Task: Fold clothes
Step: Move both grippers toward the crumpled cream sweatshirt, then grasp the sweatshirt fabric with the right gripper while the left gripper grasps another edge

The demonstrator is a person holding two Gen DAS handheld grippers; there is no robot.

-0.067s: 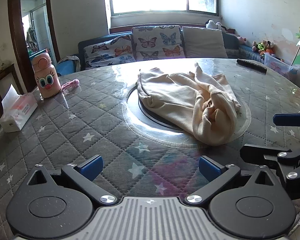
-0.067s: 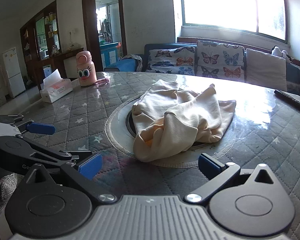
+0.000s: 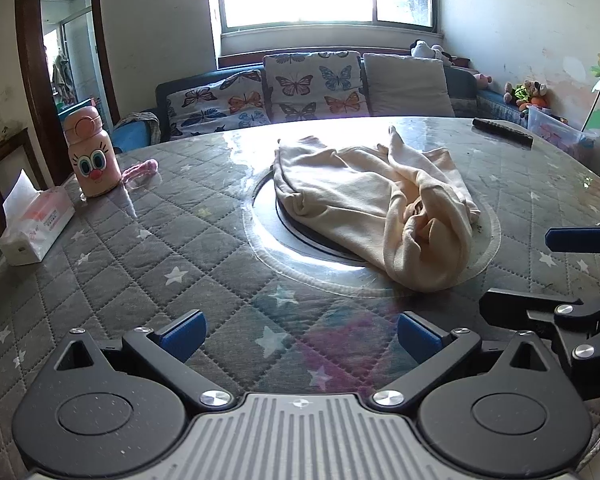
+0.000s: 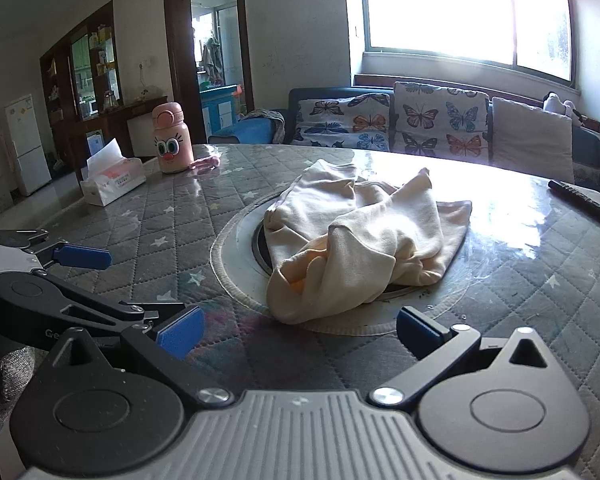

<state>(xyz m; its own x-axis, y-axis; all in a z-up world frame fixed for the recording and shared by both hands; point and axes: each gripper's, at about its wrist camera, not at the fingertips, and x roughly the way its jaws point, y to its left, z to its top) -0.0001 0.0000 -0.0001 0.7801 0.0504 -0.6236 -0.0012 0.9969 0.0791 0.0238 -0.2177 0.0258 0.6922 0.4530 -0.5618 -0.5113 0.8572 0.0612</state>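
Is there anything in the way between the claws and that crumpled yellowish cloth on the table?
No. Only bare quilted table lies between the left claw, the right claw and the cream cloth. The pink bottle and tissue box sit off to the side.

Left hand-held gripper (image 3: 300, 330), right hand-held gripper (image 4: 300, 330): jaws wide, empty.

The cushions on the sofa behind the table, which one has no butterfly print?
The plain beige cushion, at the window end of the sofa beside the two butterfly cushions. It alone is a solid colour, with no pattern.
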